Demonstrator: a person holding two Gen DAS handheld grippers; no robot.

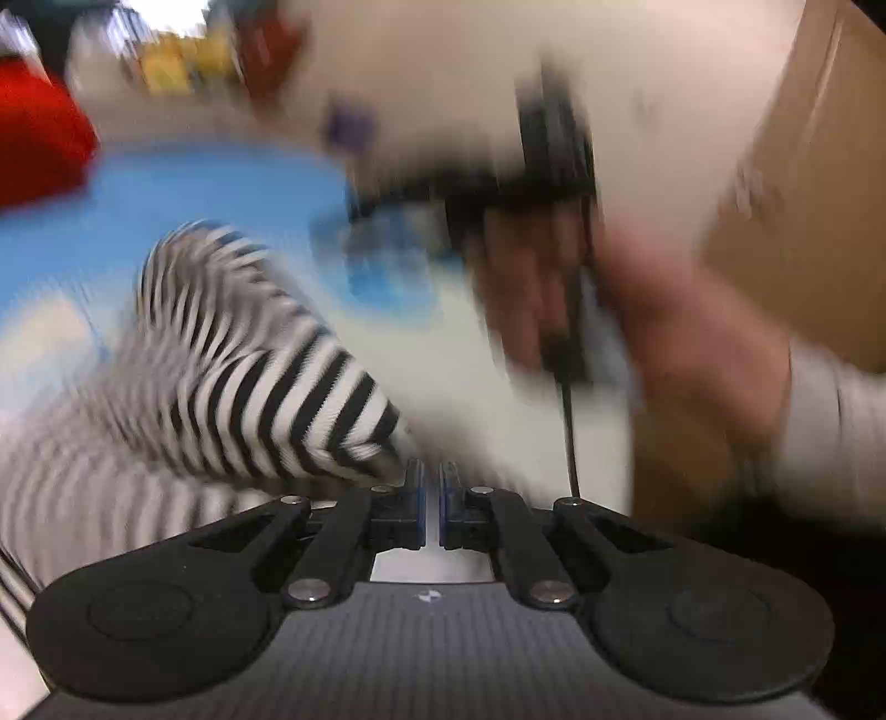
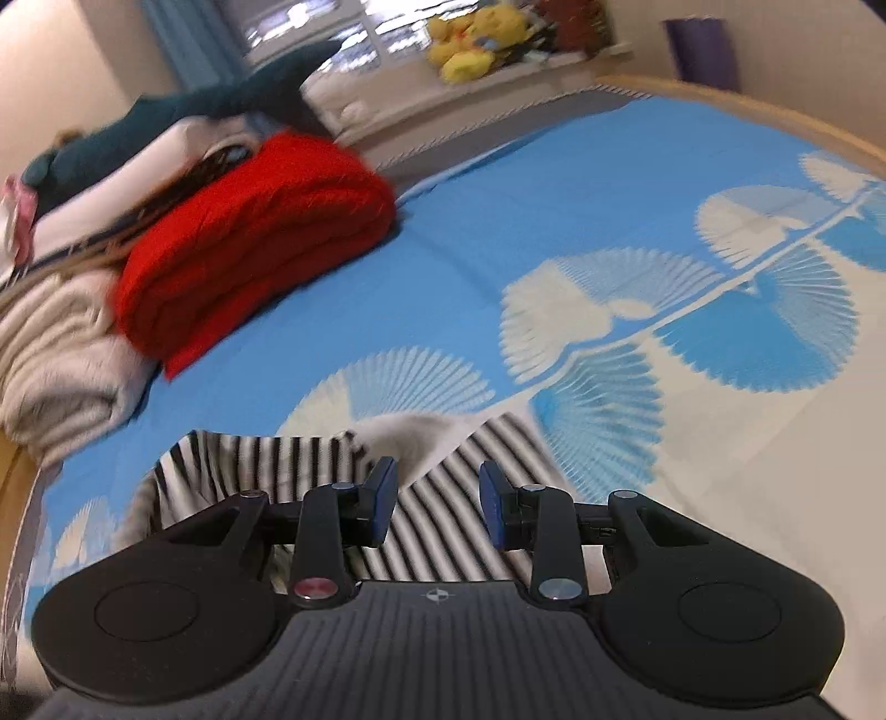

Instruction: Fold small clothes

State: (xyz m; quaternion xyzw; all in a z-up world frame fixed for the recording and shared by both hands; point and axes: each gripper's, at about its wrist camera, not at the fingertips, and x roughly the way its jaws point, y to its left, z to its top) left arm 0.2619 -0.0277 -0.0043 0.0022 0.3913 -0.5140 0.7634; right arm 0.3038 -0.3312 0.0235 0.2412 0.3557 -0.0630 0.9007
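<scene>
A black-and-white striped garment (image 1: pixel 260 382) lies on a blue and white patterned bedspread (image 2: pixel 498 221). In the blurred left wrist view, my left gripper (image 1: pixel 432 487) has its pads nearly together, and a corner of the striped cloth reaches the left pad; whether it is pinched is unclear. The person's hand holding the right gripper (image 1: pixel 559 166) shows ahead and to the right. In the right wrist view, my right gripper (image 2: pixel 437 501) is open and empty just above the striped garment (image 2: pixel 443 520), which spreads under and behind its fingers.
A folded red knit (image 2: pixel 249 243) sits on a pile of folded clothes (image 2: pixel 61 343) at the left of the bed. Yellow plush toys (image 2: pixel 476 39) stand on a far shelf. A cardboard-brown surface (image 1: pixel 803 183) is at the right of the left wrist view.
</scene>
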